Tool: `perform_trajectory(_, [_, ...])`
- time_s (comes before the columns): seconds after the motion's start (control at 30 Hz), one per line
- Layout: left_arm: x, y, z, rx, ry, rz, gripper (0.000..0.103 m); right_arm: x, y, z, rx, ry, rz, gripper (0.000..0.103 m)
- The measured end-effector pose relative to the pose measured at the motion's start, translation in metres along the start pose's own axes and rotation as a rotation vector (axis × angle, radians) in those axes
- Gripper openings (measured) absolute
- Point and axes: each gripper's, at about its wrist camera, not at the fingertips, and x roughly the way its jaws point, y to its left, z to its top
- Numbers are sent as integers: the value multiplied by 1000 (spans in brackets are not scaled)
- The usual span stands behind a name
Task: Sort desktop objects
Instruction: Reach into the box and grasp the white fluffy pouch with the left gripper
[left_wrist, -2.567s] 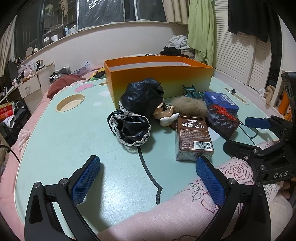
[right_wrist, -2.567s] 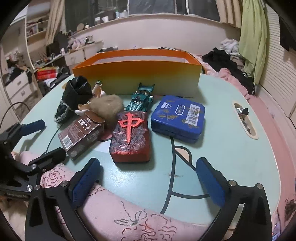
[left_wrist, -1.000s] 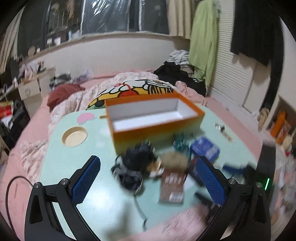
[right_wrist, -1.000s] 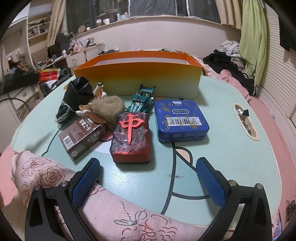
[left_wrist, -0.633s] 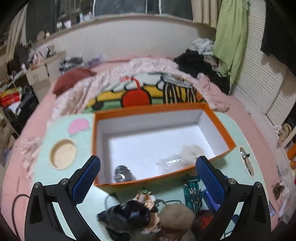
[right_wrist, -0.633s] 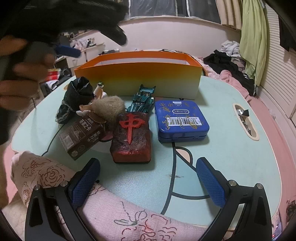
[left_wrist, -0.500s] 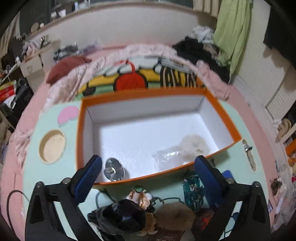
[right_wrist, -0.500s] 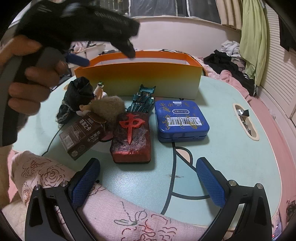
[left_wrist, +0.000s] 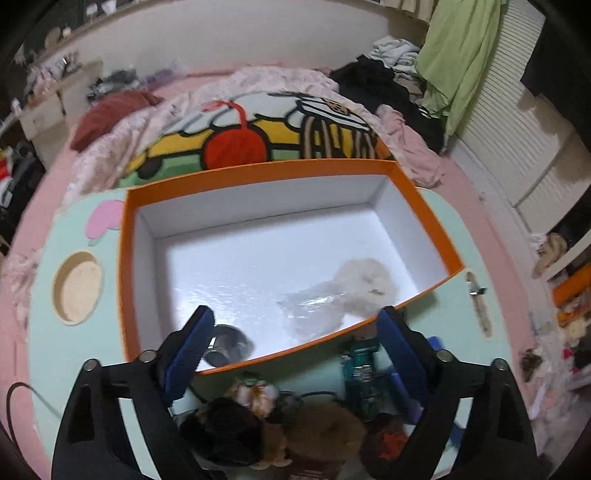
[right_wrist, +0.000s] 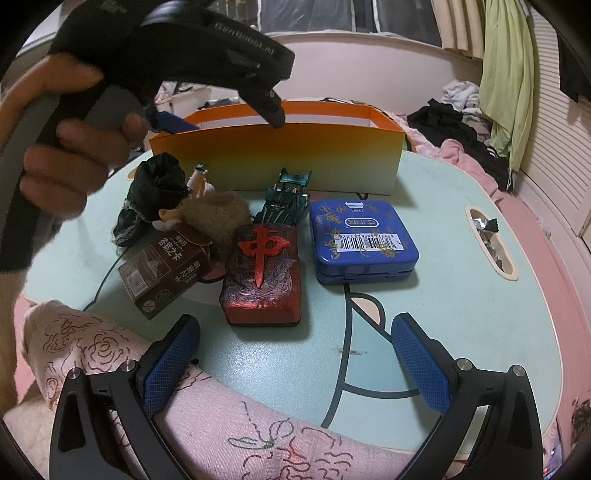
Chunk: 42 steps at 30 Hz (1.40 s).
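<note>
Left gripper (left_wrist: 291, 354) closing, empty

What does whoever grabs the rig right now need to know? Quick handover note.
Left gripper: above the orange box, fingers closing, nothing between them.
Right gripper: open, empty, low over the table's near edge.
In the box: a small metal piece, a white fluffy thing with clear plastic.
Left on the table: doll, brown card box, red mahjong block, toy car, blue tin.
</note>
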Motion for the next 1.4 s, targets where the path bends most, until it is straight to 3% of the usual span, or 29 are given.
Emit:
perform_trajectory(0.07, [4, -2, 10, -7, 50, -56, 85, 0, 0, 0, 0, 0, 0, 103])
perform_trajectory(0.13, [9, -5, 20, -19, 99, -94, 75, 0, -1, -1, 0, 0, 1, 103])
perform_trajectory(0.27, [21, -18, 35, -36, 165, -140, 75, 0, -1, -1, 0, 0, 0, 103])
perform_trajectory(0.37, [31, -27, 40, -15, 191, -87, 70, -1, -1, -1, 0, -1, 1, 103])
perform_trajectory(0.53, [58, -15, 37, -31, 304, 0, 55, 0, -1, -1, 0, 0, 1, 103])
perform_trajectory(0.63, [68, -13, 37, -5, 324, -31, 53, 0, -1, 0, 1, 1, 3, 103])
perform_trajectory(0.7, [68, -8, 39, -34, 352, -87, 41, 0, -1, 0, -1, 0, 2, 103])
perform_trajectory(0.8, [65, -2, 40, -42, 353, -120, 34, 0, -1, 0, 1, 1, 2, 103])
perform_trajectory(0.87, [62, 9, 42, -76, 340, -161, 21, 0, -1, -1, 0, 1, 2, 103])
perform_trajectory(0.9, [59, 15, 42, -92, 326, -166, 1, 0, -1, 0, 0, 0, 2, 103])
perform_trajectory(1.13, [5, 36, 47, -106, 177, -261, 0, 0, -1, -1, 0, 0, 3, 103])
perform_trajectory(1.27, [-19, 29, 55, -63, 104, -239, 0, 0, -1, -1, 0, 0, 3, 103])
perform_trajectory(1.37, [0, 23, 59, -61, 149, -145, 7, 0, -1, 0, -2, 0, 4, 103])
perform_trajectory(1.4, [15, 19, 57, -54, 228, -119, 23, 0, -1, 0, -1, -1, 5, 103])
